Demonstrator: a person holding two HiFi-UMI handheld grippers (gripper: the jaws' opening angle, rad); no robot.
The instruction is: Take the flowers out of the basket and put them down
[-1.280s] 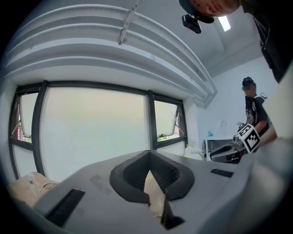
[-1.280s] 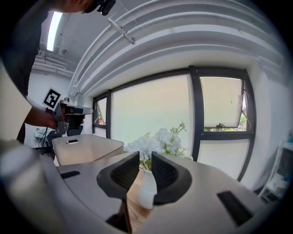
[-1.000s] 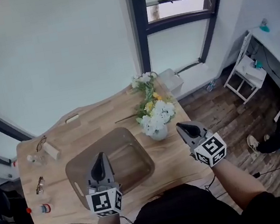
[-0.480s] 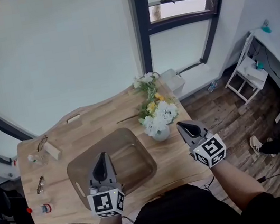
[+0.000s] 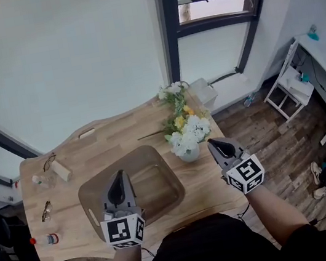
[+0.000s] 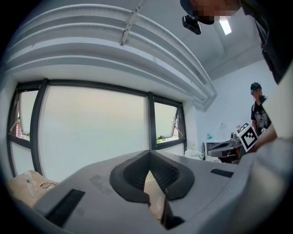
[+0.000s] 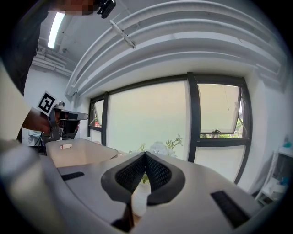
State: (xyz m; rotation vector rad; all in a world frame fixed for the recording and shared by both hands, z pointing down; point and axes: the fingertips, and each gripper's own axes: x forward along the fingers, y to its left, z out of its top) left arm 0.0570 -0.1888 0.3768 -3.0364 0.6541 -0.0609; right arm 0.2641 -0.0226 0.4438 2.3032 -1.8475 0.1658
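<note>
Left claw (image 5: 120,177), right claw (image 5: 214,145) unmoved, closed, empty | flowers (image 5: 188,131) in vase (image 5: 188,154) beside basket (image 5: 90,193)

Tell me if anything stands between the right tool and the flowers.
Nothing visible does. The flowers, in their vase, stand on the table just ahead of the right tool, with only open table between them. The basket lies off to the left, out of that path.

Head view looks steeply down on flowers (image 5: 185,130); claw views face window (image 6: 91,132).
</note>
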